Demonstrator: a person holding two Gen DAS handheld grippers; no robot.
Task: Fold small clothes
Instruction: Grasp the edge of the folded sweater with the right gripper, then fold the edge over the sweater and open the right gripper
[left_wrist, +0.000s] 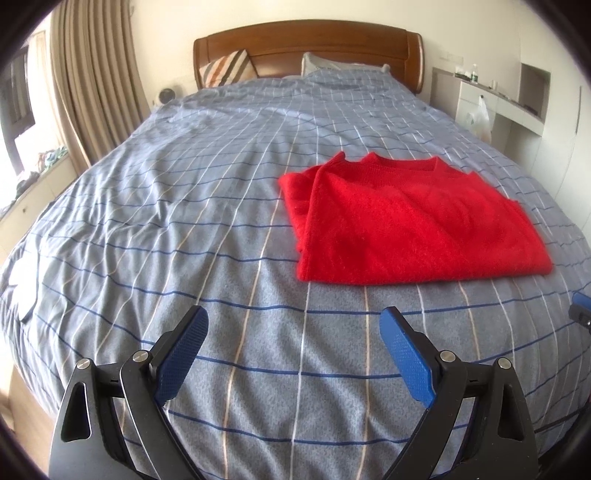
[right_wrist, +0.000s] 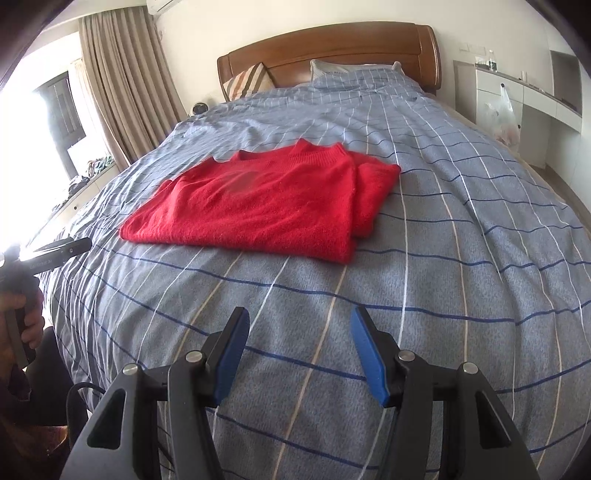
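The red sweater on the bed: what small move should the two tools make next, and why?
Probably bring both tools forward to the near hem of the red sweater. Its sides already look folded in, and it lies flat on the checked bedcover. The left tool and the right tool are open, hold nothing and hang short of the near hem. One fold, hem to collar, seems left.

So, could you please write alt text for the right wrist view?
A folded red sweater lies on a blue checked bedspread, ahead and left of the open, empty right gripper. A wooden headboard and beige curtains stand behind.
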